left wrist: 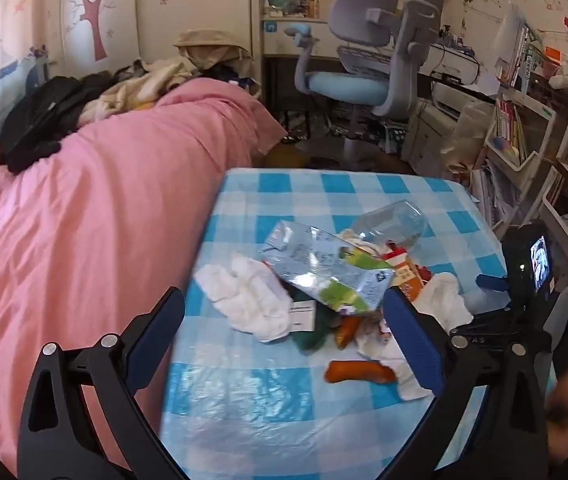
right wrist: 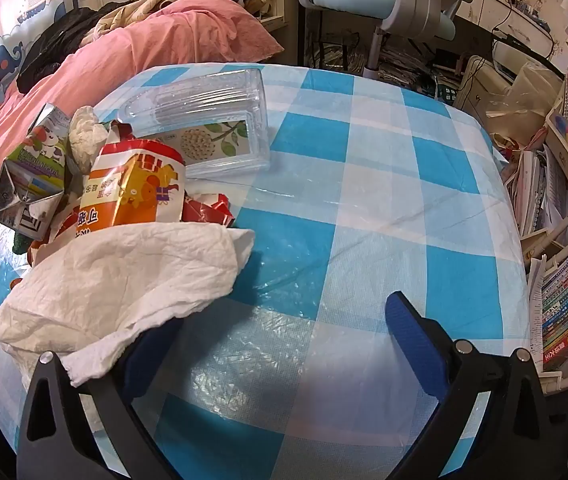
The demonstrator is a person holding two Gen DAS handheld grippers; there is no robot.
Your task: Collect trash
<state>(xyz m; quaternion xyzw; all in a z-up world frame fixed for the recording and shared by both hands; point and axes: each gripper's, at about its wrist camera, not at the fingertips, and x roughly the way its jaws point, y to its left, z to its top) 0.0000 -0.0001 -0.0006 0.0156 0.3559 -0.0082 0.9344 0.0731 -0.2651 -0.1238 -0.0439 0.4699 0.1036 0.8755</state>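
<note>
Both tongs wide, nothing held: left gripper (left wrist: 284, 328), right gripper (right wrist: 284, 340). Trash heaped mid-table on the checked cloth (right wrist: 364, 200). We'd pinch the white tissue (right wrist: 124, 276) at a bunched fold: light, soft. Clear plastic tray (right wrist: 212, 120) looks slippery and crushable.

pink duvet (left wrist: 96, 208) covers the bed on the left, w/ black clothing (left wrist: 40, 120) and beige clothes (left wrist: 140, 84) heaped at its far end. tree decal (left wrist: 94, 12) on the wall behind, whale print (right wrist: 6, 60) lower down. grey desk chair (left wrist: 372, 52) w/ light blue seat stands past the blue-white checked tablecloth (right wrist: 384, 184). white shelving (left wrist: 524, 140) packed w/ books on the right; book stack (right wrist: 564, 312) lower down, near the cloth's edge.
</note>
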